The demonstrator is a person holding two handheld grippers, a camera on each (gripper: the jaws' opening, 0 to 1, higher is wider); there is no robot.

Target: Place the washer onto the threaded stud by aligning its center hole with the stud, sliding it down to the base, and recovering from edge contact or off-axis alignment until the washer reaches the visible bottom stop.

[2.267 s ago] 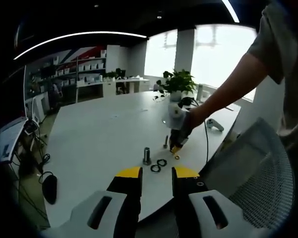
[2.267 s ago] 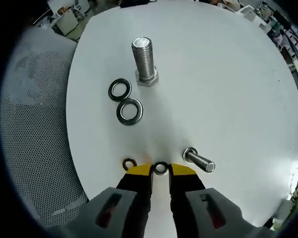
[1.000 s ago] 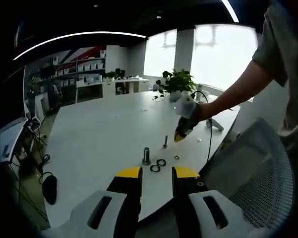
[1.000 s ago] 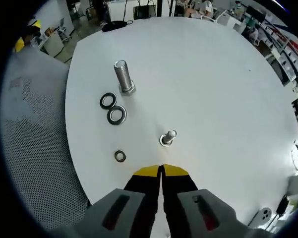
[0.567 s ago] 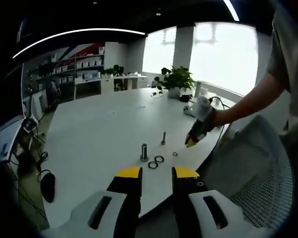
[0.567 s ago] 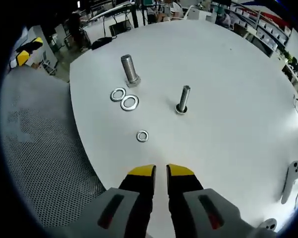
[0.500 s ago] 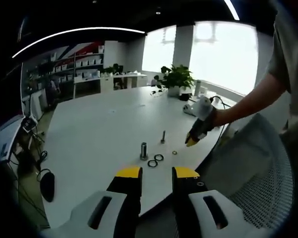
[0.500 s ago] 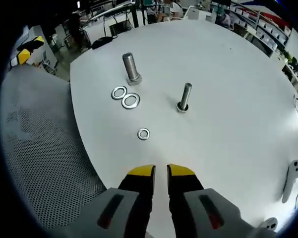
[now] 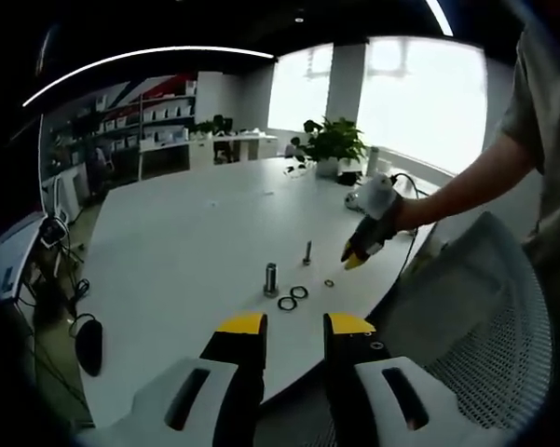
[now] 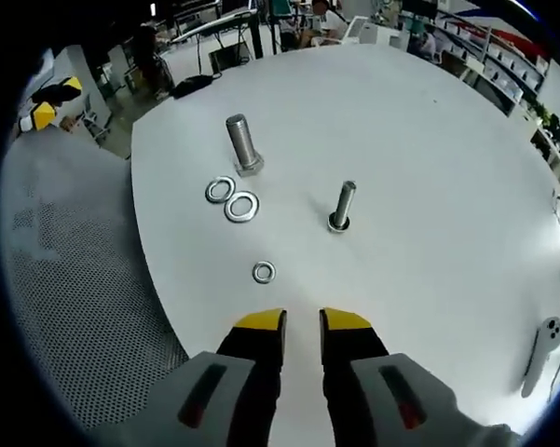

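While your right gripper [image 10: 301, 326] hovers unclenched and empty, the small washer [image 10: 263, 272] lies just ahead-left, nearer than the upright stud [image 10: 341, 206].

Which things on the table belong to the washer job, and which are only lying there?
For the job:
small washer
thin stud
right gripper, open

Lying about:
thick bolt
two large washers
white controller
potted plant
mesh chair
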